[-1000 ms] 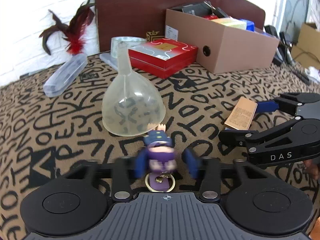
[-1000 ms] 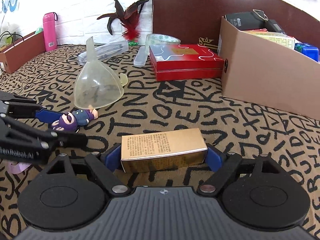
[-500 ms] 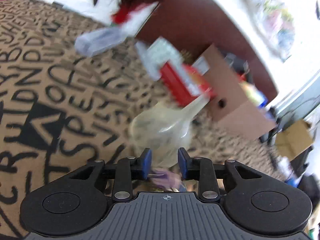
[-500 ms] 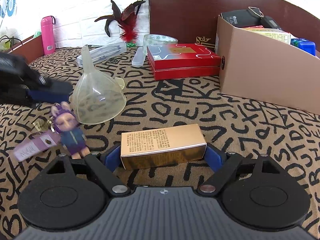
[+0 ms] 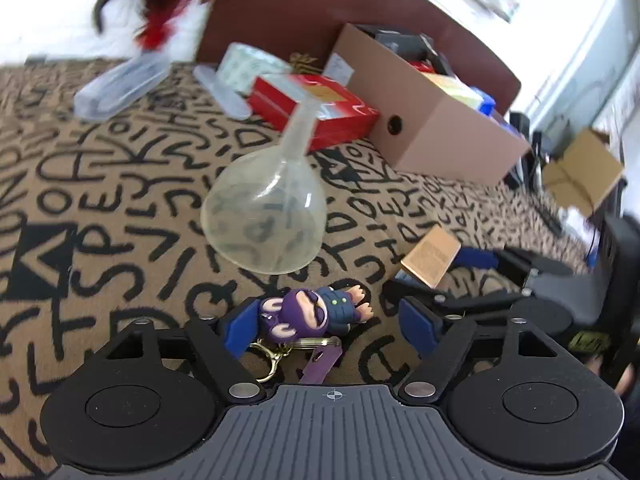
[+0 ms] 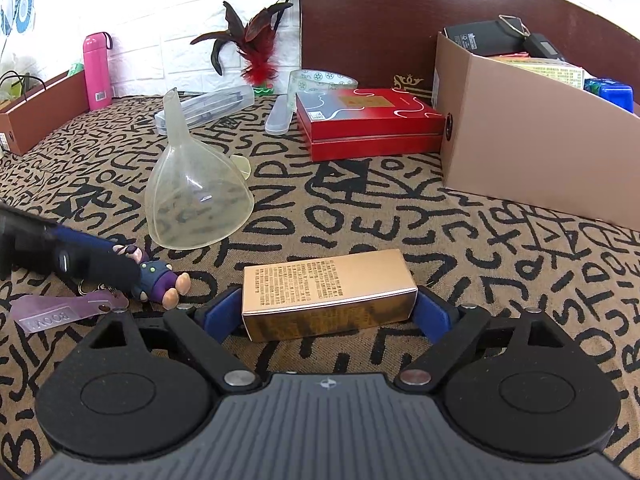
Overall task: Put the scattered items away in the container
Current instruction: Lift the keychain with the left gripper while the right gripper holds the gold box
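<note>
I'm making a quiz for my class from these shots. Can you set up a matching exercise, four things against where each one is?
Things:
1. funnel
2. gold box
3. keychain doll
4. blue box

Places:
A. inside the cardboard box
B. between the right claw's pads
C. mouth down on the cloth, spout up
D. between the left claw's wide-open jaws

Pairs: 1-C, 2-B, 3-D, 4-A
</note>
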Demonstrator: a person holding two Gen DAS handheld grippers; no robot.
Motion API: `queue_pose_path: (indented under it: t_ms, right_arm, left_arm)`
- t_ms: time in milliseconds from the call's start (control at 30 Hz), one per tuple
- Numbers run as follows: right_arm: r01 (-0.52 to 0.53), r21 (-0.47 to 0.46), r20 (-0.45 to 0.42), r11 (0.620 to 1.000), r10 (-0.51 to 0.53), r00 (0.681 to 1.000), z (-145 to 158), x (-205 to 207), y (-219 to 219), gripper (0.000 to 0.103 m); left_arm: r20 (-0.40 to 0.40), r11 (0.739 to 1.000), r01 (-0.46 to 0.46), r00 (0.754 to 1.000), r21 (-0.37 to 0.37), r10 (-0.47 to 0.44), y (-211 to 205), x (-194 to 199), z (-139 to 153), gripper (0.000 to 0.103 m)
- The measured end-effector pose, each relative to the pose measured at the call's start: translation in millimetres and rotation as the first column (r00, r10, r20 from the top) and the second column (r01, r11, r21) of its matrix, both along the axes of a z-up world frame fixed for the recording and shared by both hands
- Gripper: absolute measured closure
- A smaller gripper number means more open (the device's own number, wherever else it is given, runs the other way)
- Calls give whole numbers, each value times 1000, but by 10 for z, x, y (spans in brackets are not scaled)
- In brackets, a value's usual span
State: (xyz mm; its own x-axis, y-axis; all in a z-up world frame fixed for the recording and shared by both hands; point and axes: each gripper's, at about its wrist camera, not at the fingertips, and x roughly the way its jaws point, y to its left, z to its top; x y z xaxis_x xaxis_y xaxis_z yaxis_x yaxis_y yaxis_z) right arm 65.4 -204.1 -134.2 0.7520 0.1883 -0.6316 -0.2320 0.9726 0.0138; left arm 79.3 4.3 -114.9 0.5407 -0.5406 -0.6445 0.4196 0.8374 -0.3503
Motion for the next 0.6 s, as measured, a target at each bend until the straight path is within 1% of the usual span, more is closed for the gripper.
queue_pose_path:
  t_ms: [33, 67, 100, 133, 167, 267, 300, 367, 400, 467, 533, 567, 600]
  right_arm:
    - [-2, 0, 0, 1000, 2, 1000, -1, 1, -2, 12]
    - [-3, 0, 0, 1000, 3, 1000, 0, 2, -2, 12]
    - [-3, 0, 0, 1000, 3, 1000, 0, 4, -2, 12]
    - [-5, -1, 0, 1000, 5, 1000, 0, 7, -4, 12]
    - [-6, -1, 0, 1000, 6, 1000, 0, 9, -4, 12]
    - [-3, 0, -2, 1000, 3, 1000, 9, 13, -7, 13]
    - [-2, 0, -2, 1000, 2, 1000, 11, 12, -12, 14]
    - [-2, 3, -4, 1000, 2, 1000, 17, 9, -26, 15]
    - [-3, 6, -5, 1000, 3, 1000, 17, 11, -31, 15]
    - [-2, 4, -4, 1000, 2, 1000, 14, 18, -31, 14]
    - [0, -2, -1, 1000, 0, 1000, 17, 22, -31, 14]
    - [1, -4, 0, 1000, -1, 1000, 16, 27, -27, 14]
    - [2, -5, 1, 1000, -2, 1000, 15, 32, -26, 14]
  left_arm:
    - [11, 1000, -3, 1000, 9, 3, -18, 5, -14, 17]
    - [17, 1000, -4, 1000, 14, 4, -32, 6, -24, 20]
    - [27, 999, -5, 1000, 35, 4, -56, 9, -26, 30]
    - [41, 997, -1, 999, 74, -2, -87, 10, -20, 45]
    - [43, 996, 9, 999, 93, -13, -101, 22, -10, 49]
    - [23, 994, 46, 999, 98, -48, -107, 1, 30, 58]
    - [22, 993, 55, 998, 102, -58, -109, -17, 33, 50]
    - [31, 992, 71, 997, 108, -75, -124, -59, 9, 43]
    - [43, 990, 85, 995, 113, -91, -143, -78, -4, 38]
    - [58, 987, 95, 993, 126, -103, -201, -99, -10, 34]
    - [66, 983, 97, 992, 154, -108, -270, -93, -9, 36]
    - [76, 978, 104, 990, 182, -119, -309, -93, -10, 53]
    - [85, 971, 117, 987, 206, -137, -339, -97, -6, 59]
